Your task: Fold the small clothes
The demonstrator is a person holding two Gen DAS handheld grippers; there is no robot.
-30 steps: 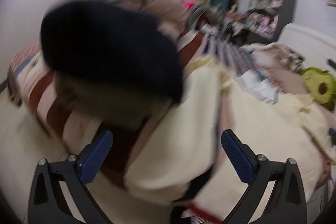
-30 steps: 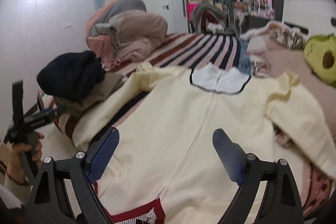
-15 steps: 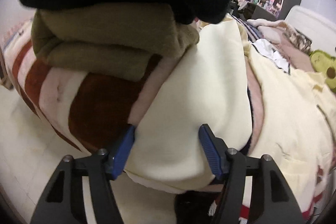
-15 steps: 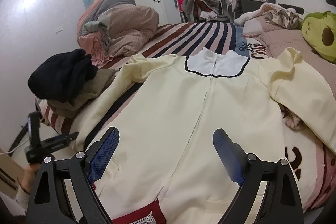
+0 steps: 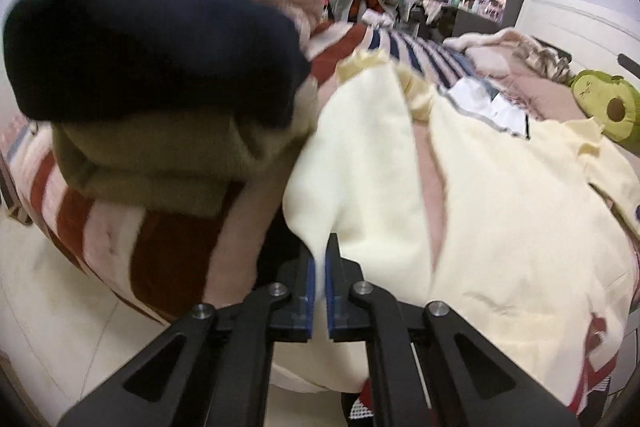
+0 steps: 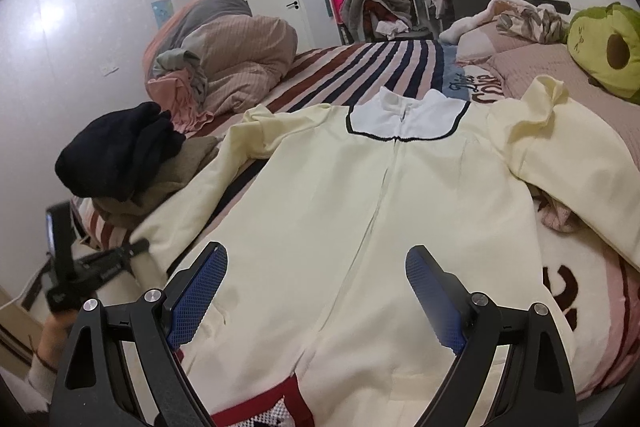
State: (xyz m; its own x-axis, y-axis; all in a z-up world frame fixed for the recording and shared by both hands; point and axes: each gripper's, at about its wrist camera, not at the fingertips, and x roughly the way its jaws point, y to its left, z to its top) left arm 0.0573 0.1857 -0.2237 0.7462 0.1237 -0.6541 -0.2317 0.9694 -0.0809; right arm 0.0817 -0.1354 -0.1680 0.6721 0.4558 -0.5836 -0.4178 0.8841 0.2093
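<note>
On the striped bed [image 6: 360, 67] a cream romper [image 6: 360, 211] lies spread front-up, its white collar [image 6: 404, 119] toward the far end, one long sleeve [image 5: 360, 163] trailing off toward the near edge beside a stack of folded clothes [image 5: 160, 99] and the other sleeve [image 6: 560, 163] bent back on itself by the green avocado toy [image 6: 604, 47]. The left gripper [image 5: 319, 287] has its blue pads pressed together on the end of the near sleeve, with a thin pinch of cream cloth between them. The right gripper [image 6: 316, 291] hangs over the lower body of the romper with its jaws wide apart and nothing between them. The cloth looks soft, light and limp, a fleecy knit that will sag and drape wherever it is not held, so it should slide little but will crease easily; sleeve cuffs, shoulder seams and the leg hems look like the best places to take hold, since a pinch at an edge carries the whole panel across. Dark lettering shows on the bedding near the collar and at the right edge, but only part of it is visible, a large letter like a C [image 6: 560, 291], and no full word can be read. A red-trimmed patch [image 6: 264, 407] lies at the romper's lower end.
</note>
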